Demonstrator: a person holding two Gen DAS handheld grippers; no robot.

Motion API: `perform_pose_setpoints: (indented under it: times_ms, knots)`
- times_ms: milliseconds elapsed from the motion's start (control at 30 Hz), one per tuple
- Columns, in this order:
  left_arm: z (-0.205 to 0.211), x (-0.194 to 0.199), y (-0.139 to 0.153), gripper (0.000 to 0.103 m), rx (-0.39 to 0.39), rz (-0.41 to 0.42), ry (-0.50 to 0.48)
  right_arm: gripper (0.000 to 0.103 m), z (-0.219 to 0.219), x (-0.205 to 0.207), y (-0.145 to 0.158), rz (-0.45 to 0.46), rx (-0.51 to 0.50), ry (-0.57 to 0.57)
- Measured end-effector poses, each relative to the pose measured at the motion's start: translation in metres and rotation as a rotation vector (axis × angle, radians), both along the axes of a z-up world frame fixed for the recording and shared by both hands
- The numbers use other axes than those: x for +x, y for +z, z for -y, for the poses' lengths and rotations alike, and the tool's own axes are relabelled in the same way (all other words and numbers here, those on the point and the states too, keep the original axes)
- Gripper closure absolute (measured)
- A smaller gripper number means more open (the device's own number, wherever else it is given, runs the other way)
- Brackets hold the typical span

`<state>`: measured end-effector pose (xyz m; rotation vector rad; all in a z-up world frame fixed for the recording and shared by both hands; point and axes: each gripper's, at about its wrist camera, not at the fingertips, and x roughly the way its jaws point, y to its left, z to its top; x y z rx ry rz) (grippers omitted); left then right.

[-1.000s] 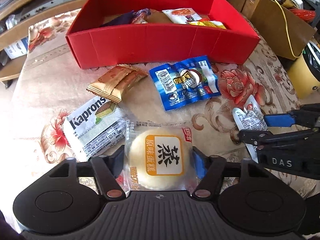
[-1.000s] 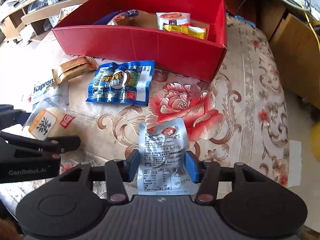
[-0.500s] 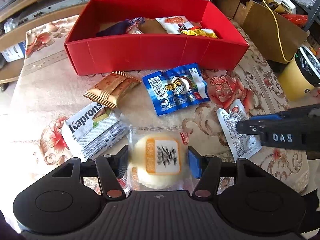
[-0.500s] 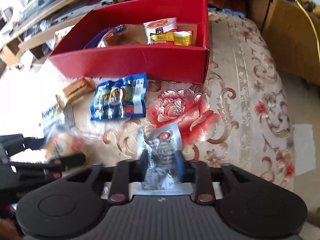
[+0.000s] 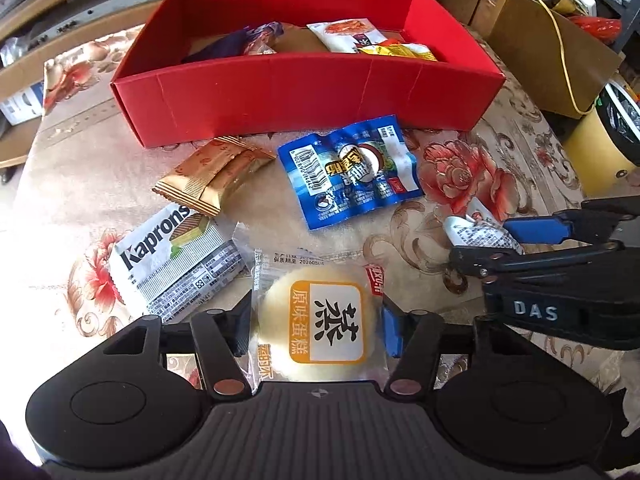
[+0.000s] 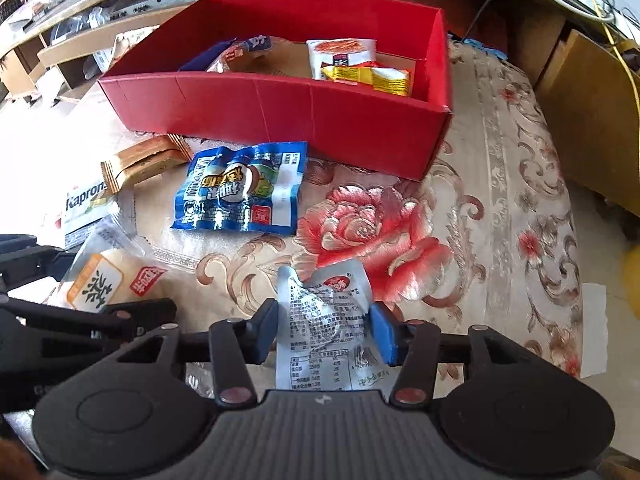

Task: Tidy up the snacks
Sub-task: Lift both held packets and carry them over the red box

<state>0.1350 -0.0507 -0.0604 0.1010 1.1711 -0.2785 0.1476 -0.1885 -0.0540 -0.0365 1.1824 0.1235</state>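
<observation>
A round steamed cake (image 5: 320,320) in a clear wrapper with an orange label sits between the pads of my left gripper (image 5: 316,328), which is shut on it. A crumpled white sachet (image 6: 324,320) lies on the floral tablecloth between the blue pads of my right gripper (image 6: 324,332). Its jaws are opening and the pads stand just off the sachet's edges. The red box (image 5: 304,96) at the back holds several snacks. In front of it lie a blue packet (image 5: 352,172), a gold packet (image 5: 212,180) and a white Kaprons wafer pack (image 5: 172,260).
The two grippers are close side by side at the near edge of the table (image 6: 500,160). A cardboard box (image 5: 552,52) and a yellow bin (image 5: 600,152) stand off the table's right side. Wooden shelves run behind the red box.
My right gripper squeezed the white sachet into a crumple half a second ago and has since spread its jaws again. The left gripper keeps the cake between its pads.
</observation>
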Motion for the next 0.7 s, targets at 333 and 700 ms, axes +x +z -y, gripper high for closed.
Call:
perform_pose_setpoints:
  times_ms: [333, 700]
  knots:
    - [-0.007, -0.002, 0.017, 0.038, -0.051, 0.039, 0.009, 0.057, 0.007, -0.003, 0.029, 0.078, 0.061, -0.027]
    - [-0.006, 0.015, 0.039, 0.038, -0.082, 0.098, 0.038, 0.057, 0.003, 0.007, 0.049, 0.136, 0.073, -0.026]
